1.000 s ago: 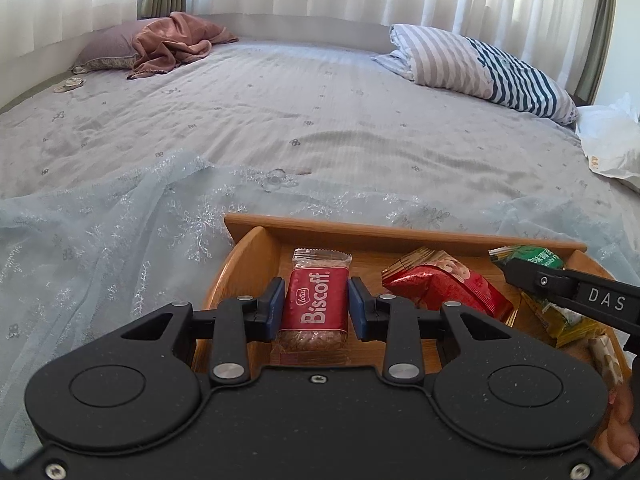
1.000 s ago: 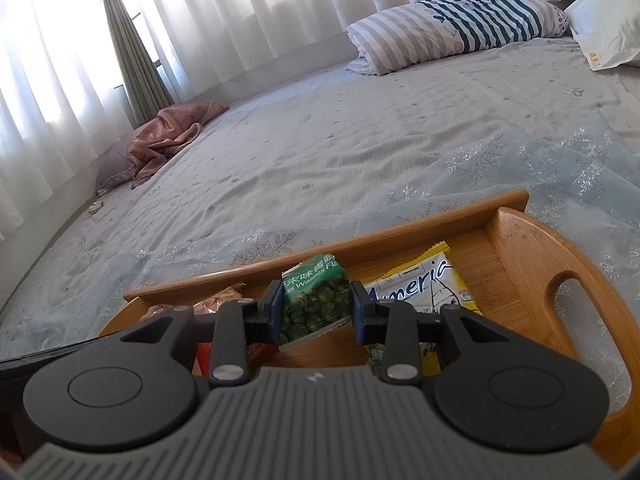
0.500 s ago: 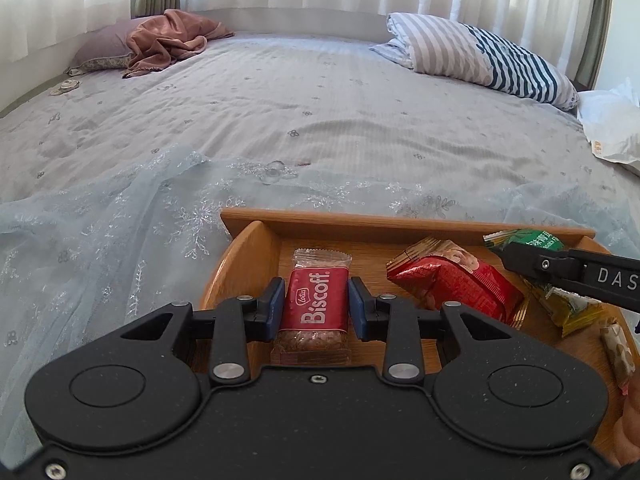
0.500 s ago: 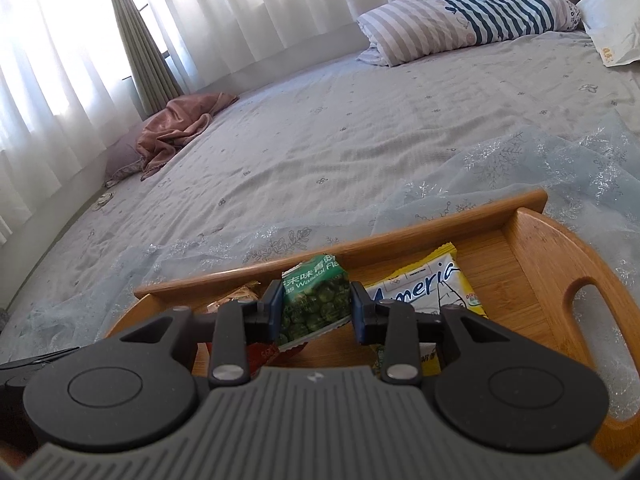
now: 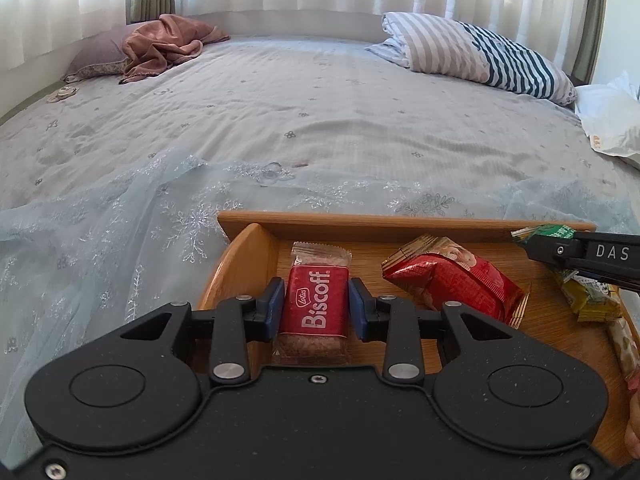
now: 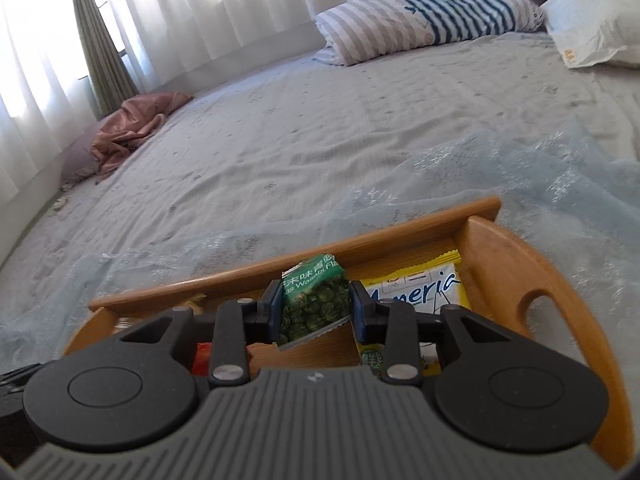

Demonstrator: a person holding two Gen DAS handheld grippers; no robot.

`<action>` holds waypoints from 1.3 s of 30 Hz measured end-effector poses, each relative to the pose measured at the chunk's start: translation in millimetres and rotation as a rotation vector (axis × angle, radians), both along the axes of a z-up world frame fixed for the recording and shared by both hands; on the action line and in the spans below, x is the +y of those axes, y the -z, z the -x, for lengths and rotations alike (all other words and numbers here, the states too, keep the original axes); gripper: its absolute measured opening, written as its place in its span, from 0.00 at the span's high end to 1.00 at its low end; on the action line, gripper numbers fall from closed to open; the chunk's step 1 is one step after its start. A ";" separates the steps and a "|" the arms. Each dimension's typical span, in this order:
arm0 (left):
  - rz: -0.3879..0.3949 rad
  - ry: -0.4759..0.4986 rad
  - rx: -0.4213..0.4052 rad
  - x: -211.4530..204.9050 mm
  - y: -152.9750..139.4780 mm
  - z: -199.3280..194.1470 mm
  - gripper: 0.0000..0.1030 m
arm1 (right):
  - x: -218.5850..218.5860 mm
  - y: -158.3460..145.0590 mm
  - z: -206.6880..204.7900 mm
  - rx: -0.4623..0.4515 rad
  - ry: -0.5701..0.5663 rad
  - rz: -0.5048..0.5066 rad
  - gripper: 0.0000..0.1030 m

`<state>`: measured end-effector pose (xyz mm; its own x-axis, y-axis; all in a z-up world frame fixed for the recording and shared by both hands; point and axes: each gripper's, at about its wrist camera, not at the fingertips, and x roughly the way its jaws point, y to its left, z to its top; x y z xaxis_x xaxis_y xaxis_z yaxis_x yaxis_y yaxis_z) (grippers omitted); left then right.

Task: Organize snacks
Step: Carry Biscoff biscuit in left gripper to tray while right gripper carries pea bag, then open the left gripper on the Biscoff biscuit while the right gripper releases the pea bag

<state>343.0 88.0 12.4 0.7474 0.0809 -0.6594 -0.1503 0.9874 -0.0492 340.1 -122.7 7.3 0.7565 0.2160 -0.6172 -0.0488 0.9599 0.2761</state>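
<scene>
A wooden tray [image 5: 360,222] with snacks lies on the bed. My left gripper [image 5: 314,306] is shut on a red Biscoff packet [image 5: 314,300] above the tray's left end. A red snack bag [image 5: 452,280] lies to its right. My right gripper [image 6: 313,306] is shut on a green wasabi pea packet [image 6: 316,300] and holds it over the tray [image 6: 500,248]. A yellow and white packet [image 6: 420,290] lies in the tray to the right of it. The right gripper's finger [image 5: 580,254] shows at the right edge of the left wrist view.
The tray rests on a pale blue sheer cloth [image 5: 120,232] spread over the grey bedspread [image 5: 320,112]. A striped pillow [image 5: 472,54], a pink blanket [image 5: 164,46] and a white bag [image 5: 612,124] lie at the far side by the curtains.
Both grippers have lifted a little with their packets still held. The right gripper has tilted and moved up, so more of the tray's right handle shows.
</scene>
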 end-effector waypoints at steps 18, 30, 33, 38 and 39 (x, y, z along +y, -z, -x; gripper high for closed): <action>-0.010 0.009 0.000 0.0 0.4 -0.3 0.69 | 8.2 4.1 -4.0 0.027 -0.084 -0.021 0.59; 0.007 0.023 -0.014 -0.5 -24.8 18.9 0.26 | -6.2 -12.8 16.5 -0.004 -0.082 -0.057 0.34; 0.003 0.047 -0.026 -4.6 -37.1 35.7 0.16 | -13.5 -22.0 32.3 -0.034 -0.096 -0.061 0.30; 0.007 0.092 -0.043 -12.6 -51.2 74.8 0.09 | -31.7 -33.1 69.5 -0.080 -0.129 -0.080 0.25; 0.005 0.103 -0.045 -14.8 -52.8 83.6 0.09 | -35.0 -34.8 77.4 -0.090 -0.136 -0.078 0.24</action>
<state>259.5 73.2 65.2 0.7807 -0.0015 -0.6249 -0.0452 0.9972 -0.0588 262.7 -157.7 42.2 0.7684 0.3650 -0.5256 -0.2050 0.9185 0.3381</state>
